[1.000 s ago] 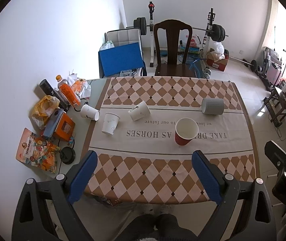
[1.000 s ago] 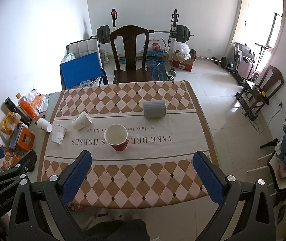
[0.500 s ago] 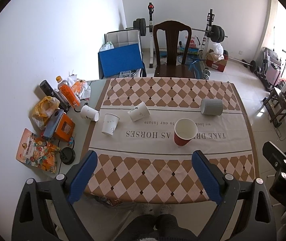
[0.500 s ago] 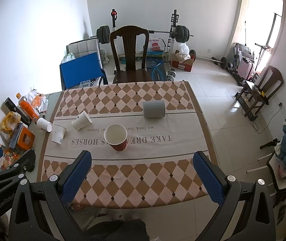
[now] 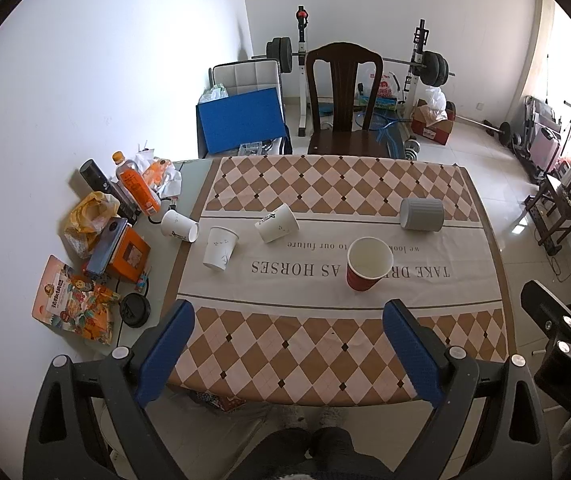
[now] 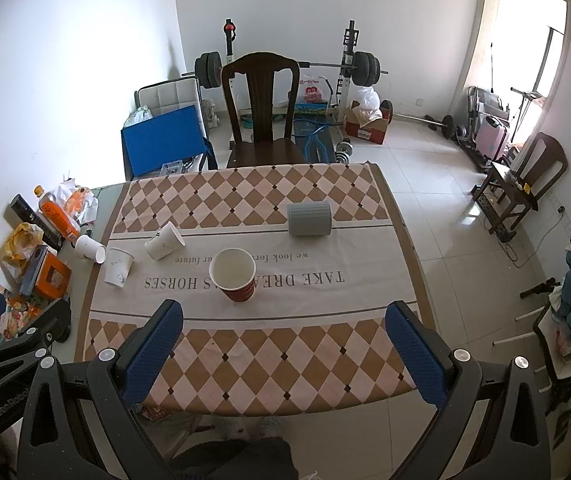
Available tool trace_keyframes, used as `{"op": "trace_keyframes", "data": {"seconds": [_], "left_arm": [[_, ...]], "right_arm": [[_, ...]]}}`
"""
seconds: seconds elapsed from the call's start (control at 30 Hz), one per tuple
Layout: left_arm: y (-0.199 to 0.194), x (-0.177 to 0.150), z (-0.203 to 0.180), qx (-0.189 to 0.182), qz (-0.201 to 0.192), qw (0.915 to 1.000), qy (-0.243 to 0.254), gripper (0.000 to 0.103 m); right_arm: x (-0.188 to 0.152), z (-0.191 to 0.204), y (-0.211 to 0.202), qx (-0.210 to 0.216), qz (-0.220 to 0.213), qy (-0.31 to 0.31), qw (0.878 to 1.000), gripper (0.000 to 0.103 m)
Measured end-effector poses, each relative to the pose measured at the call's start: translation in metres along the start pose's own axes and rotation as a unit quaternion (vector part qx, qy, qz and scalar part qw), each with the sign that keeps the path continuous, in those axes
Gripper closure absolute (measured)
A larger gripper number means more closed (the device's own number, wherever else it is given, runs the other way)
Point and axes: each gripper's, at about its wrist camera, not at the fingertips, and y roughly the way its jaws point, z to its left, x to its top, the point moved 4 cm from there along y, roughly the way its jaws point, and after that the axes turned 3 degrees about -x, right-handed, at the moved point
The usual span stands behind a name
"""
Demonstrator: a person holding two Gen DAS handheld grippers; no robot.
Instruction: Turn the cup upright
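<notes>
A grey ribbed cup lies on its side at the table's far right. A red paper cup stands upright mid-table. A white paper cup stands upright at the left. Two more white cups lie tipped: one on the cloth, one at the cloth's left edge. My left gripper and right gripper are both open and empty, held above the table's near edge, well short of all cups.
The checkered tablecloth covers the table. Snack bags, an orange bottle and boxes clutter the left strip. A dark wooden chair stands at the far side. Weights and a barbell rack stand behind it.
Both views have drifted very slightly; the cups have not moved and both grippers stay open.
</notes>
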Motion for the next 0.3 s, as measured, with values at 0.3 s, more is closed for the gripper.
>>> {"op": "trace_keyframes", "data": {"seconds": [0.3], "left_arm": [[-0.0071, 0.002, 0.0008, -0.004, 0.003, 1.0, 0.001, 0.007]], "right_arm": [[-0.0005, 0.0009, 0.002, -0.001, 0.0, 0.0, 1.0, 0.001]]}}
